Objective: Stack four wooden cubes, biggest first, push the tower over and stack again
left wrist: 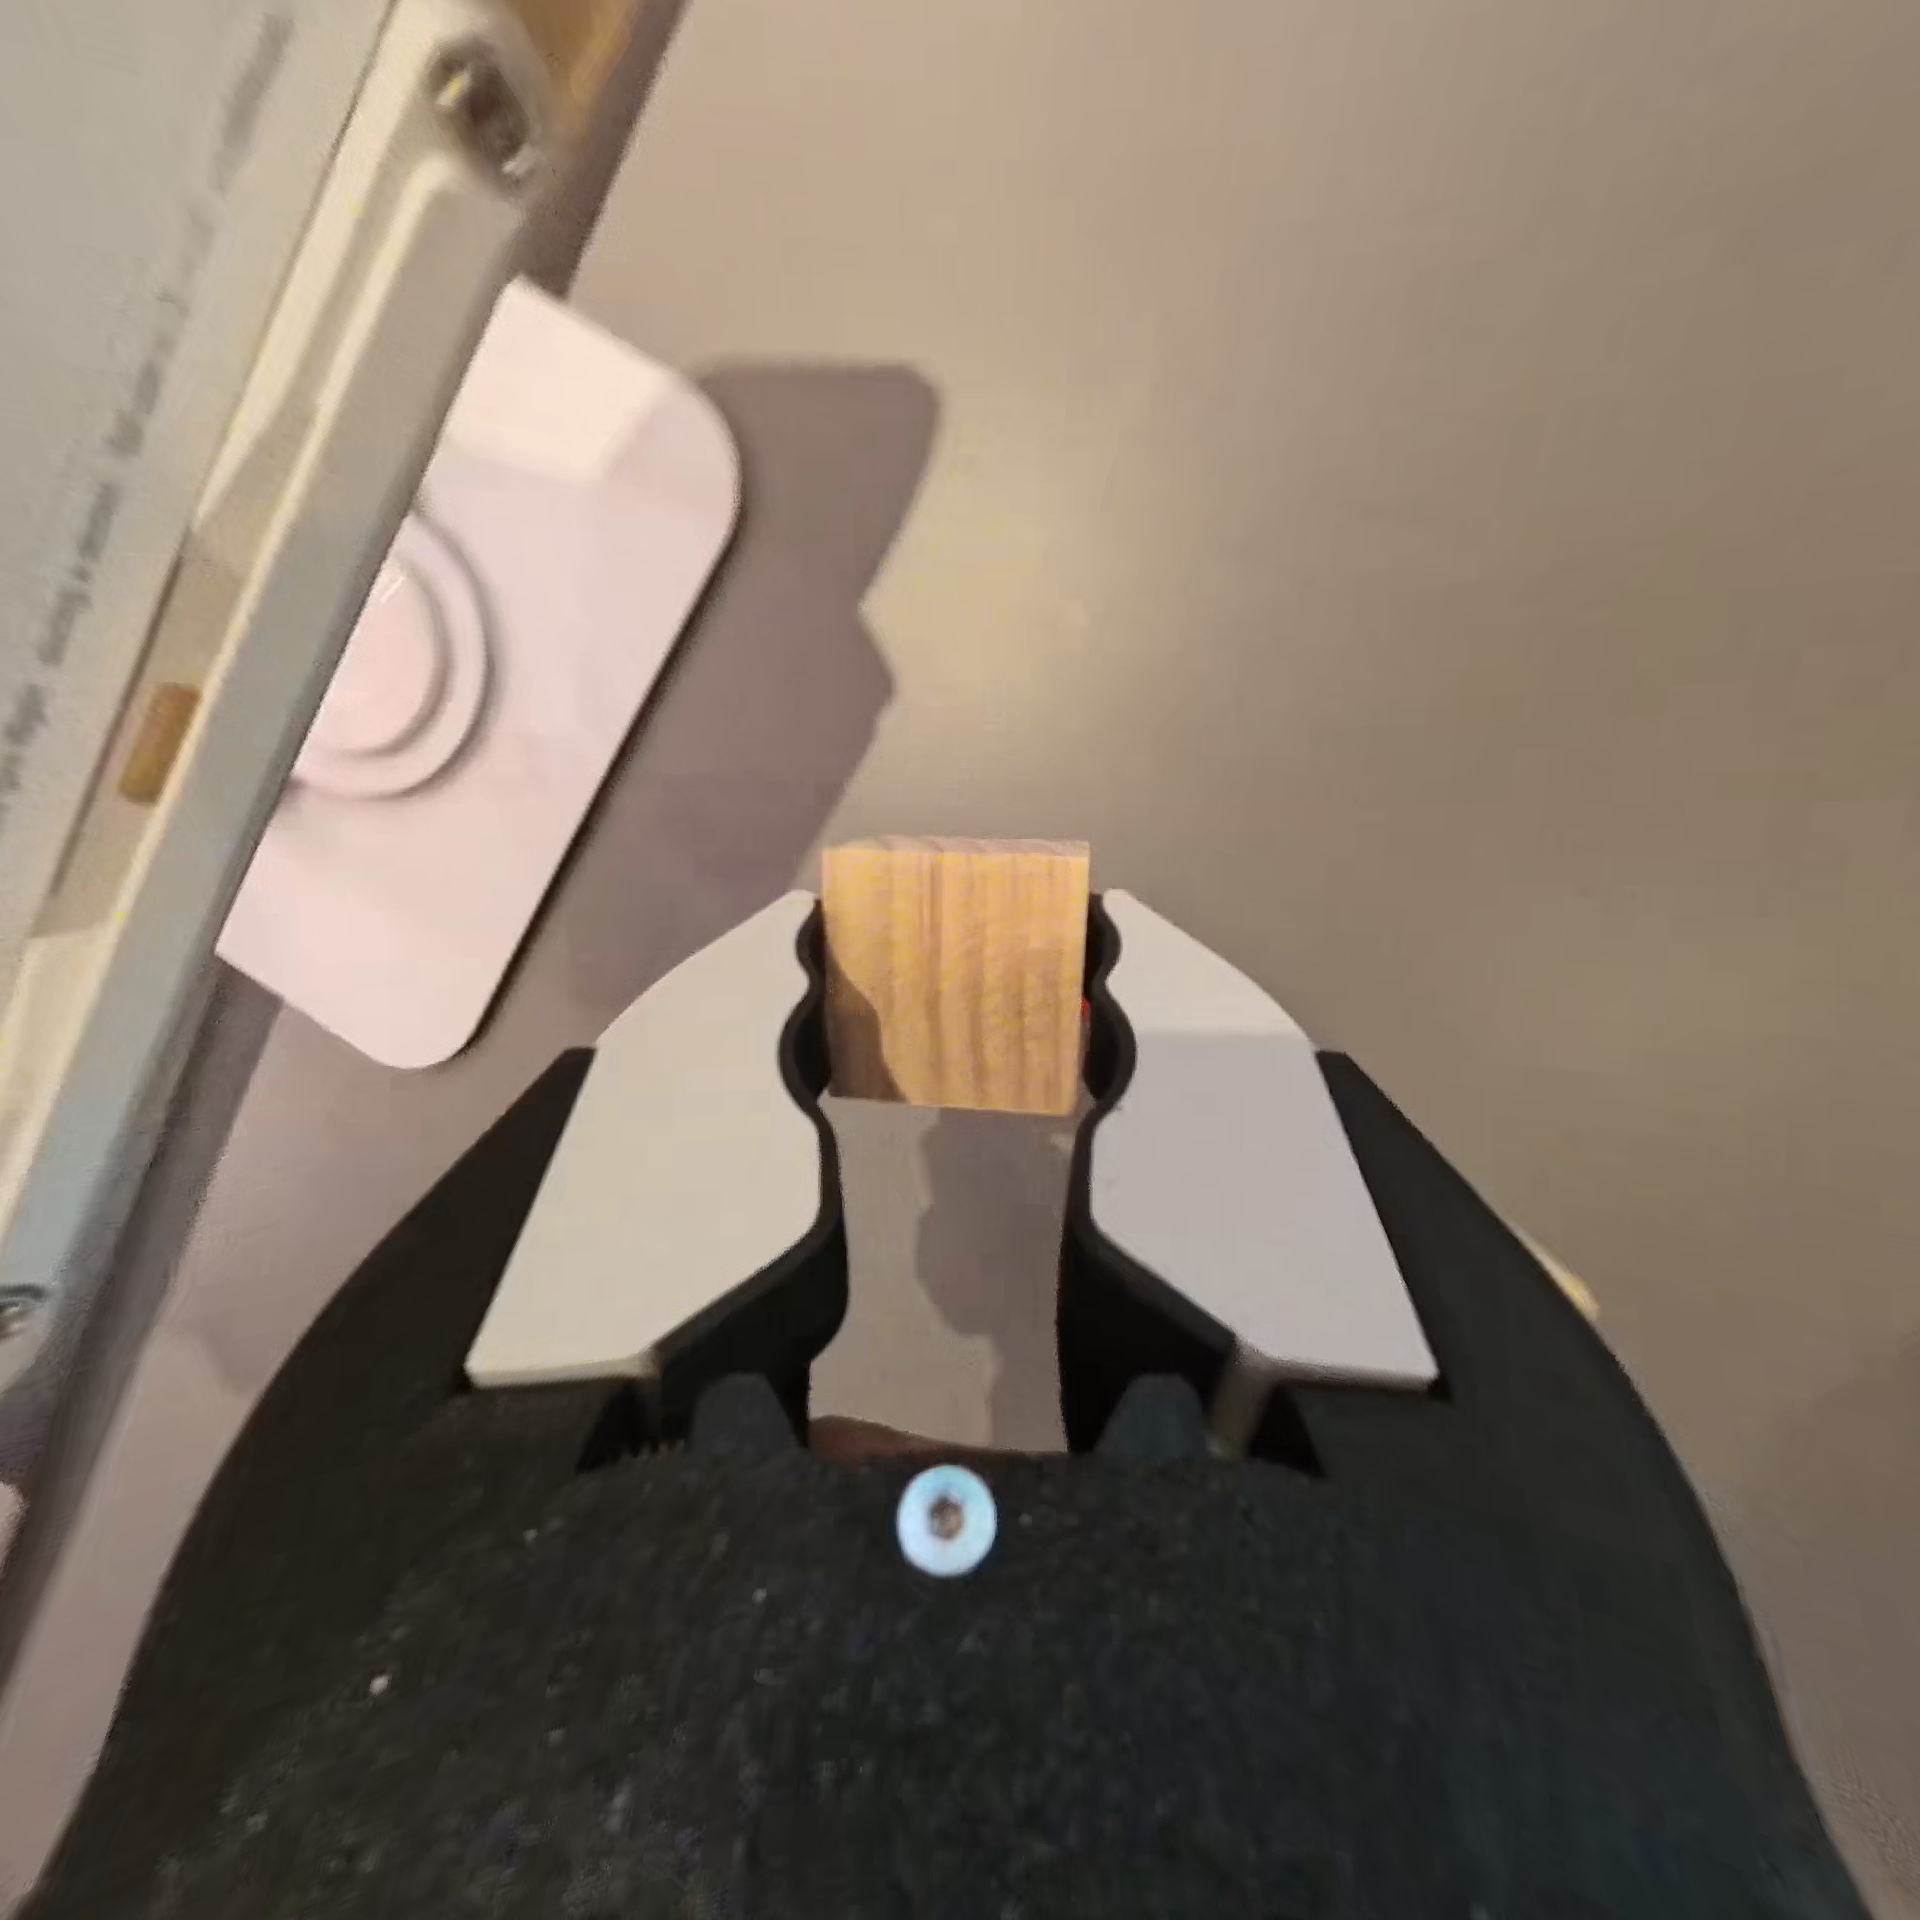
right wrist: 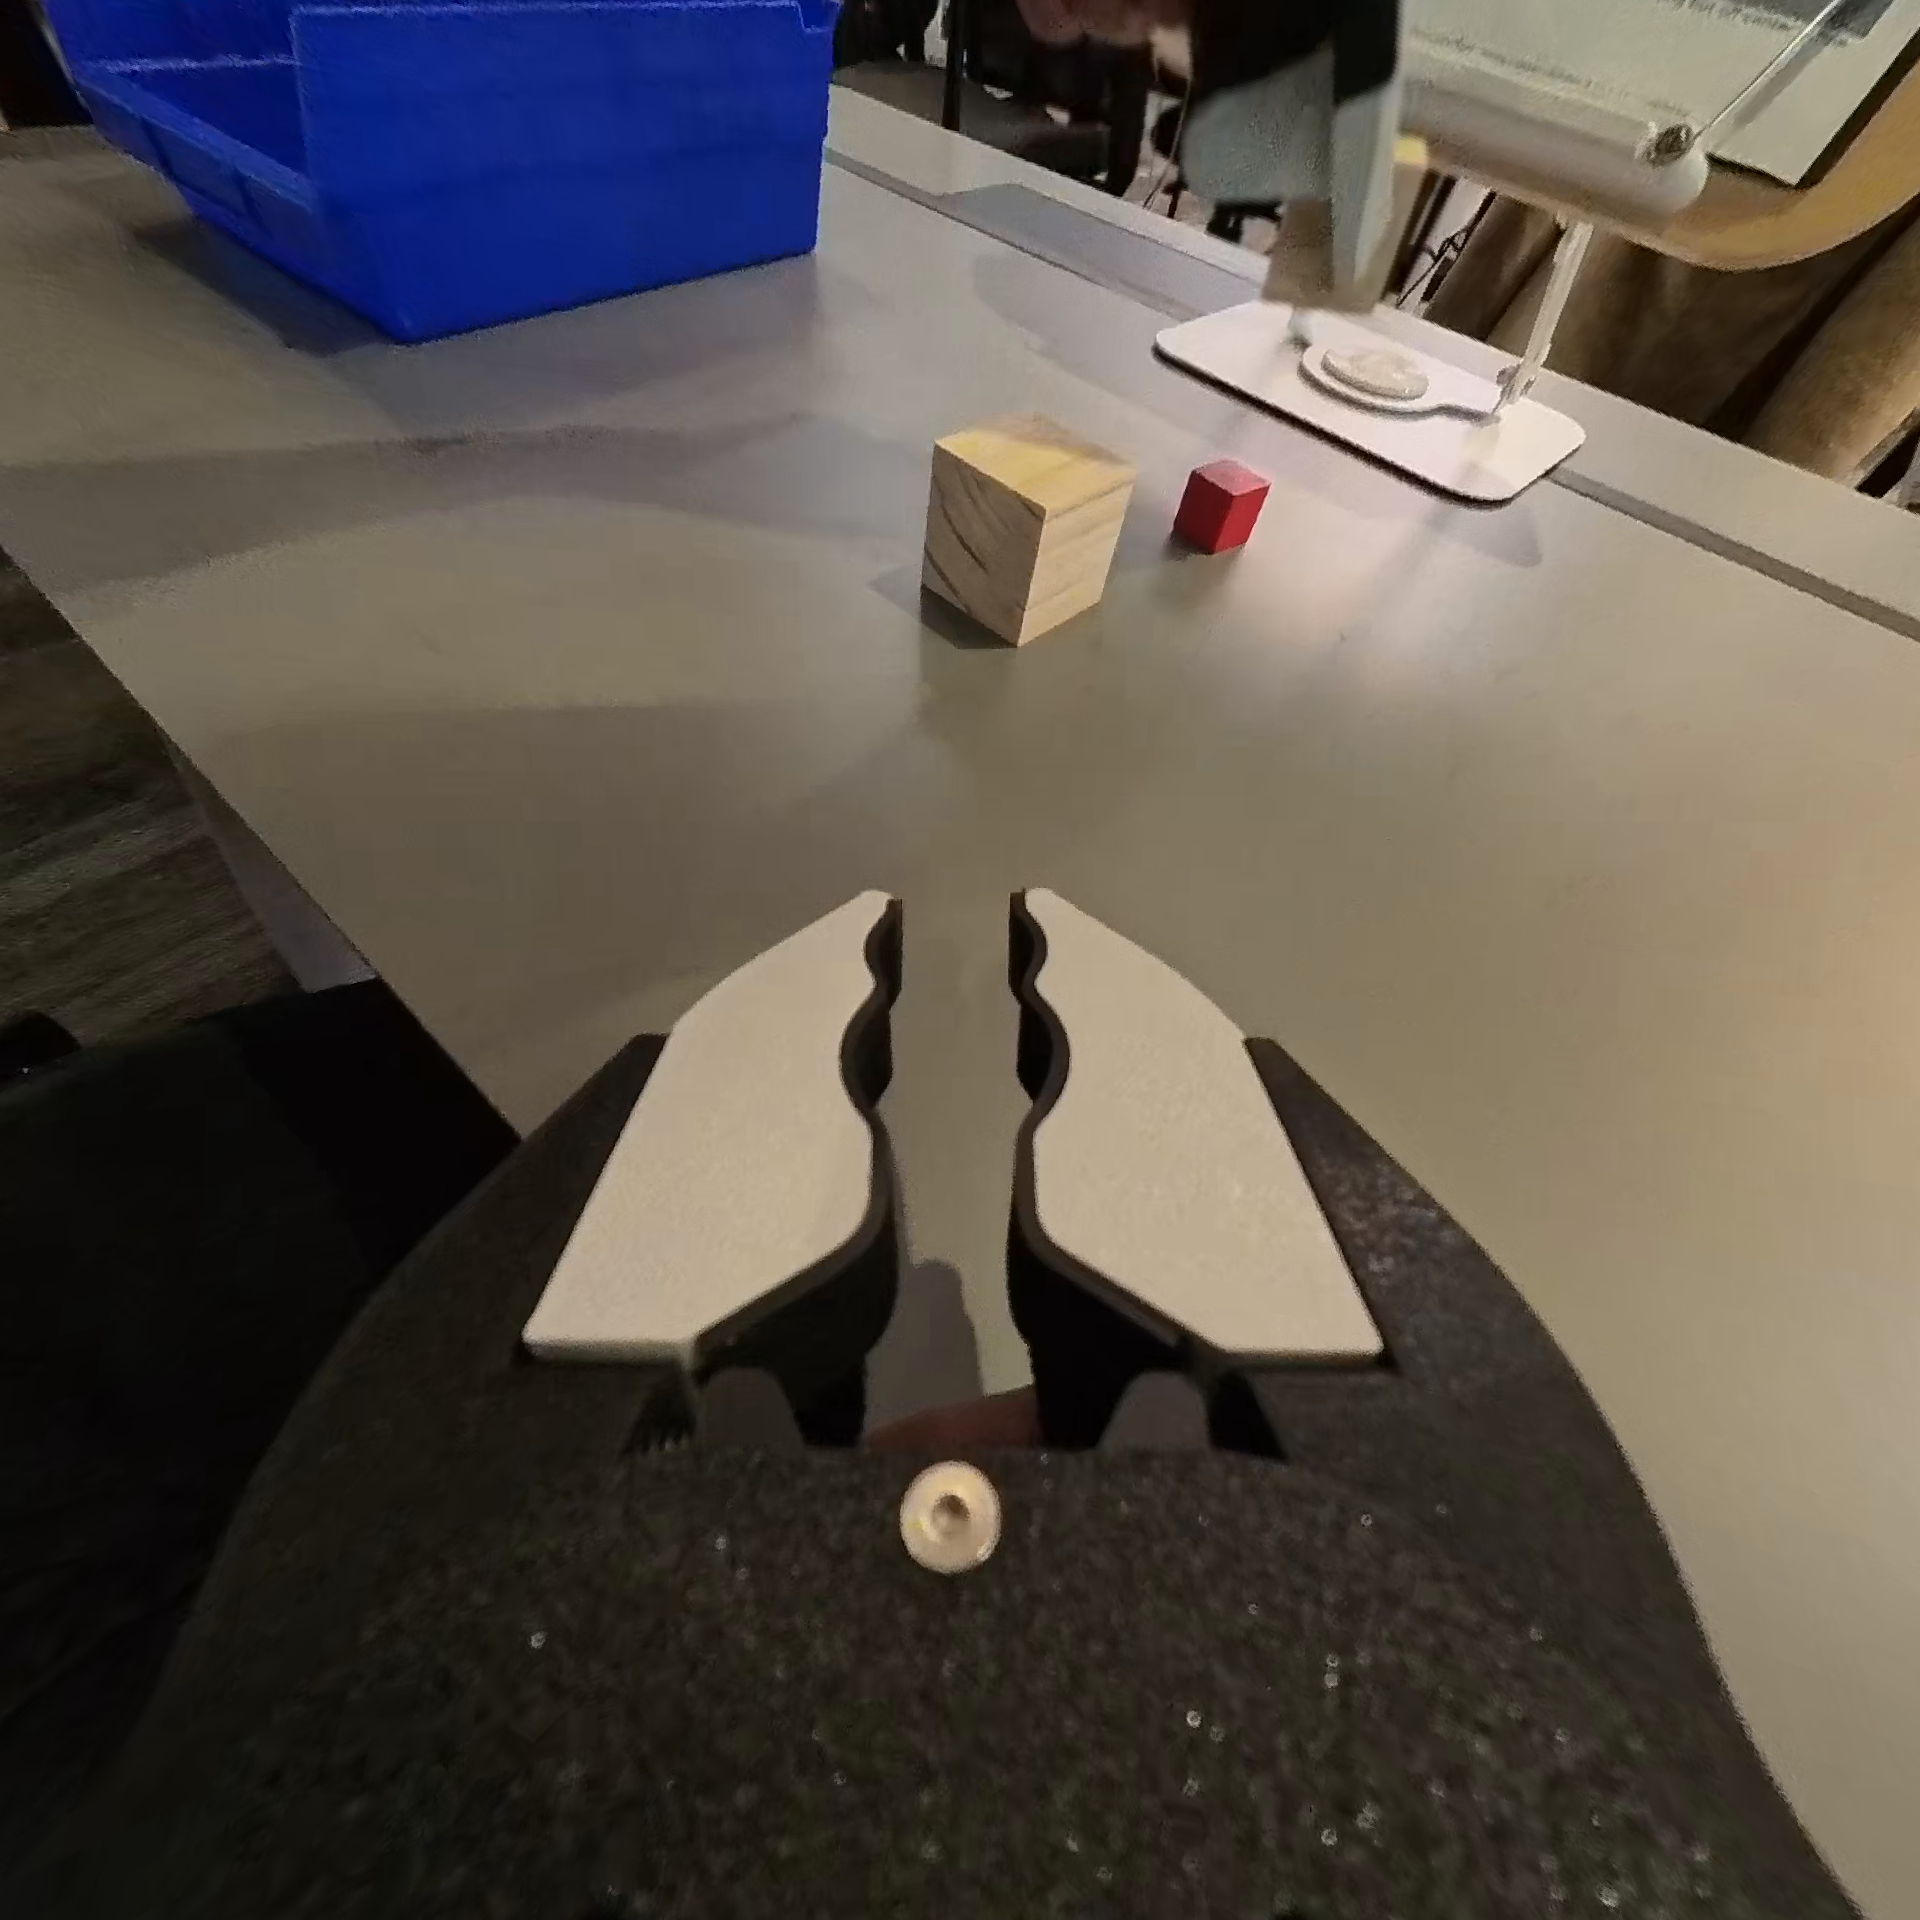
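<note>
My left gripper (left wrist: 956,925) is shut on a mid-sized wooden cube (left wrist: 956,977) and holds it in the air above the grey table (left wrist: 1351,520). In the right wrist view a large wooden cube (right wrist: 1023,525) stands on the table (right wrist: 1351,831), with a small red cube (right wrist: 1221,504) just to its right, apart from it. My right gripper (right wrist: 956,904) is empty, with a narrow gap between its fingers, low over the table's near side, well short of both cubes. A blurred grey shape (right wrist: 1340,197) at the far right looks like the other gripper.
A blue plastic bin (right wrist: 468,156) stands at the back left of the table. A white stand with a flat base plate (right wrist: 1371,405) is at the back right; it also shows in the left wrist view (left wrist: 499,675) beside its slanted arm (left wrist: 260,416). The table edge runs along the left. Left tips to right tips: about 30 cm.
</note>
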Motion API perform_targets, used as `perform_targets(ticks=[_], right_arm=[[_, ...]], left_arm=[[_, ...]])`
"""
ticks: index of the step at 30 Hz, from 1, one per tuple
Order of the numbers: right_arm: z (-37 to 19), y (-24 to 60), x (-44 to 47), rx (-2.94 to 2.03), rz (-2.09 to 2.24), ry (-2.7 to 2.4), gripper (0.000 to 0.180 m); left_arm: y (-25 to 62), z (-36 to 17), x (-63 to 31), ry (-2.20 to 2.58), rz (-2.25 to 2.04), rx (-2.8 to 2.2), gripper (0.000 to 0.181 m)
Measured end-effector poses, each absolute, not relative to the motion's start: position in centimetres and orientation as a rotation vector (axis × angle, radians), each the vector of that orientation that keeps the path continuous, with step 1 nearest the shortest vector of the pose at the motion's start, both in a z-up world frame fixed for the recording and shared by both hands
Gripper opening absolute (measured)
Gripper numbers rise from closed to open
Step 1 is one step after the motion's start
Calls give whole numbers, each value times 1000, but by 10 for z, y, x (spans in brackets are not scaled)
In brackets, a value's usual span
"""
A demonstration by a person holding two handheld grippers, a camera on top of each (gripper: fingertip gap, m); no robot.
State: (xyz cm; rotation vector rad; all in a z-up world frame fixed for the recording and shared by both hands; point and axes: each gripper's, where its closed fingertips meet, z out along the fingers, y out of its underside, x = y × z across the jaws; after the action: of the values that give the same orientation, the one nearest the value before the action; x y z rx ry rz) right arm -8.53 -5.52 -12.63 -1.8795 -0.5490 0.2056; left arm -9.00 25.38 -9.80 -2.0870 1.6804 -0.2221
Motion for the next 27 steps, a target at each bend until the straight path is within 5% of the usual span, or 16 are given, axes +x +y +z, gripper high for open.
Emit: perform_targets(ticks=[10,27], right_arm=[[-123,-58,-88,-1872,200,-552,19],[-130,-59,-91,-1888,189,-572,18]], left_arm=[[143,-81,-129,2179,-286,-1744,46],[135,-130,-144,2272,-269,-1746,46]])
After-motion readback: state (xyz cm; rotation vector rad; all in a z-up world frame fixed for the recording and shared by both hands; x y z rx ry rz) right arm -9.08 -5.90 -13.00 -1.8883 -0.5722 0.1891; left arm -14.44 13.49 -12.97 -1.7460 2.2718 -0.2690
